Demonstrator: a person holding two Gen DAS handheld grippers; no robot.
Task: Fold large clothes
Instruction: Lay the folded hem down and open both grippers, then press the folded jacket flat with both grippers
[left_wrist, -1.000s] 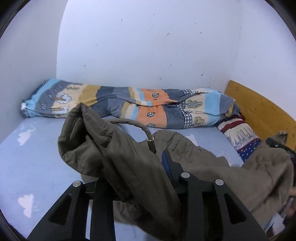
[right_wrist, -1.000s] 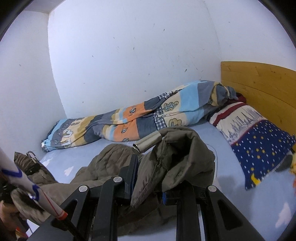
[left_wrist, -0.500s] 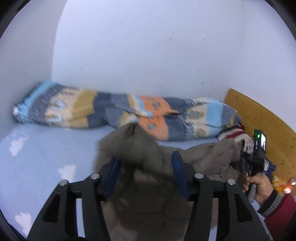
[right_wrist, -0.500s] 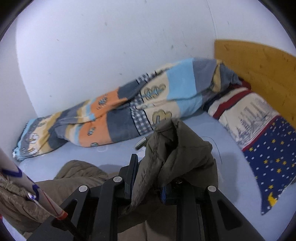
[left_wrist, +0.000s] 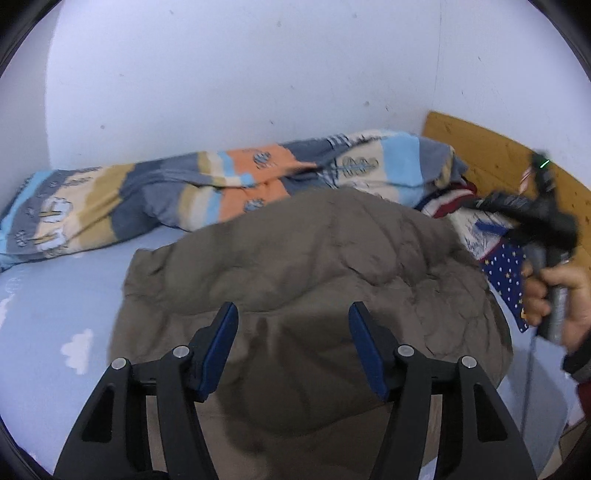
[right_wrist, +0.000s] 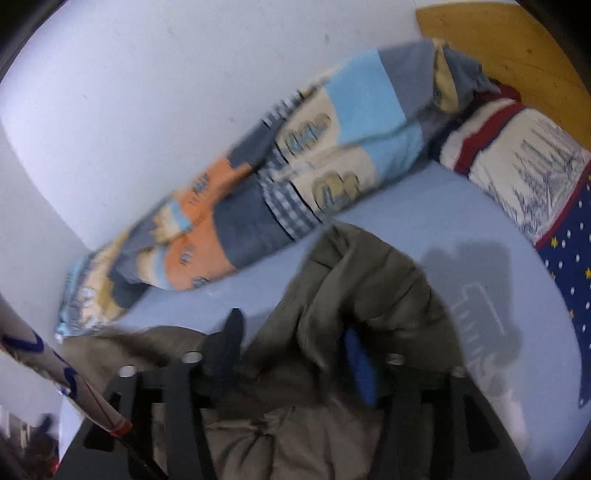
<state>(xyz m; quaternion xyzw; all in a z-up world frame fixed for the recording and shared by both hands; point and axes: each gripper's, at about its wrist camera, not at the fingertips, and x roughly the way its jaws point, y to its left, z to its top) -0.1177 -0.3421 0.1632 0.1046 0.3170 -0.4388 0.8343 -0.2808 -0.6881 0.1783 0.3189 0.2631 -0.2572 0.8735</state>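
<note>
An olive-brown padded jacket (left_wrist: 314, 273) lies spread on the light blue bed sheet (left_wrist: 55, 295). My left gripper (left_wrist: 291, 339) is open, its blue-padded fingers wide apart above the jacket's near part, holding nothing. In the right wrist view the jacket (right_wrist: 362, 295) is bunched up, and a fold of it rises between the fingers of my right gripper (right_wrist: 295, 350), which stand apart. That view is blurred. The right gripper also shows in the left wrist view (left_wrist: 532, 218), held in a hand at the right.
A striped blue, orange and beige quilt (left_wrist: 221, 192) lies rolled along the white back wall. A pillow with red stripes and starred navy fabric (right_wrist: 535, 170) sits at the right by the wooden headboard (left_wrist: 491, 158). A white tube with blue marks (right_wrist: 55, 387) crosses the lower left.
My left gripper has opened and let go of the jacket, which has dropped flat on the bed. My right gripper has moved forward and its fingers have spread around the fold.
</note>
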